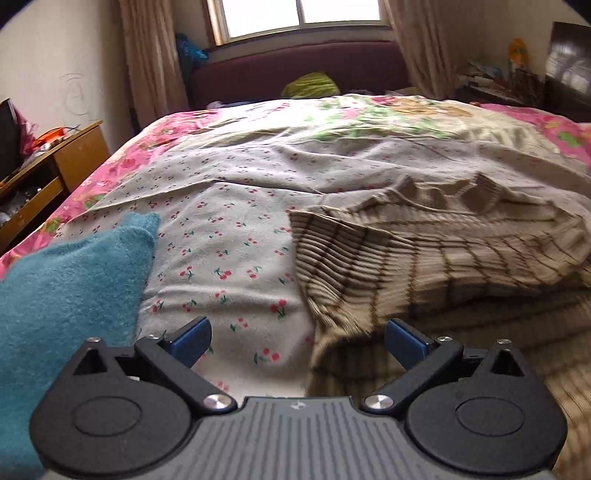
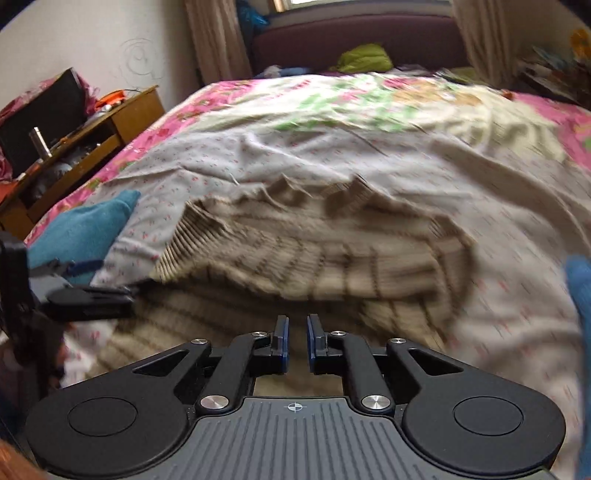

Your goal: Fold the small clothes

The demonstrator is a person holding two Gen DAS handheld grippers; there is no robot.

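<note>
The left gripper (image 1: 297, 341) stands wide open and empty; the right gripper (image 2: 297, 341) is open only a crack, nothing between its pads. Just ahead on the bed (image 1: 122, 162) lies the striped knit sweater (image 1: 424, 254), seemingly folded once, though blur hides detail. Soft, thick and floppy; pinch its ribbed hem corners

We see a bed spread with a cherry-print sheet (image 1: 229, 258) lying over a pink floral bedcover (image 1: 122, 166), and behind it a dark maroon headboard (image 1: 295, 70) under a bright window (image 1: 299, 16) flanked by beige curtains (image 1: 151, 55). A lime-green bundle (image 1: 312, 85) sits at the head of the bed. To the left we find a wooden side table (image 2: 110, 122) cluttered with small items, among them a metal cup (image 2: 38, 142).
</note>
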